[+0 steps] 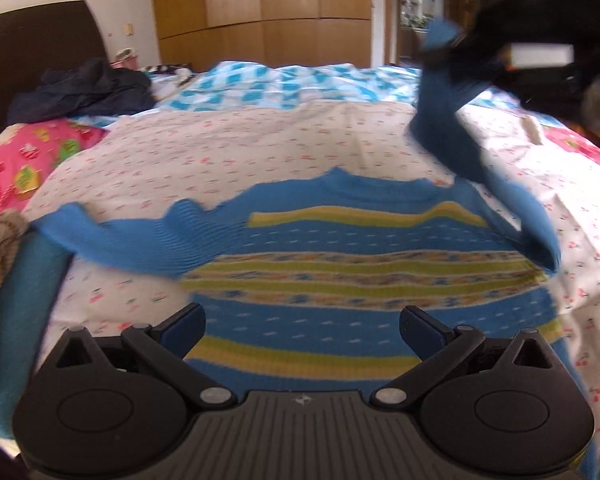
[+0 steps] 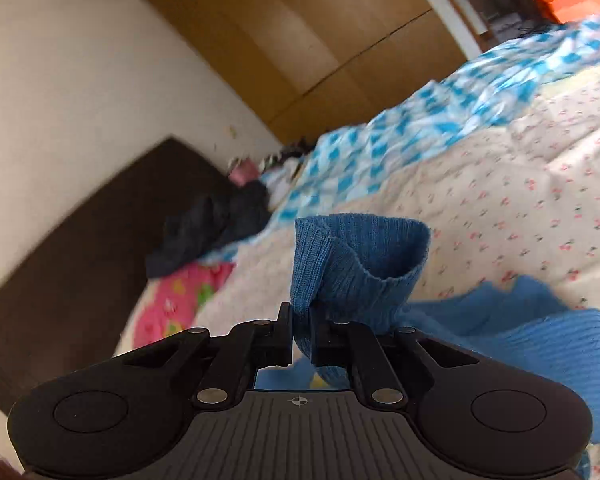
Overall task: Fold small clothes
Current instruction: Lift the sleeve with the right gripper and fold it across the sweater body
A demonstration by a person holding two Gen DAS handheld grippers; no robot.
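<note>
Right wrist, sleeve cuff pinched, lifted

Each hand-held gripper is matte black: a grey ribbed plate with a small crosshair mark, two round housings, linked arms on silver pivot pins. The left hand-held gripper has dark blue pads; the right hand-held gripper has black fingers.

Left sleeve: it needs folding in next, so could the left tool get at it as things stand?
Probably yes. The left tool is open and empty over the sweater, and the left sleeve lies flat with nothing on it.
</note>
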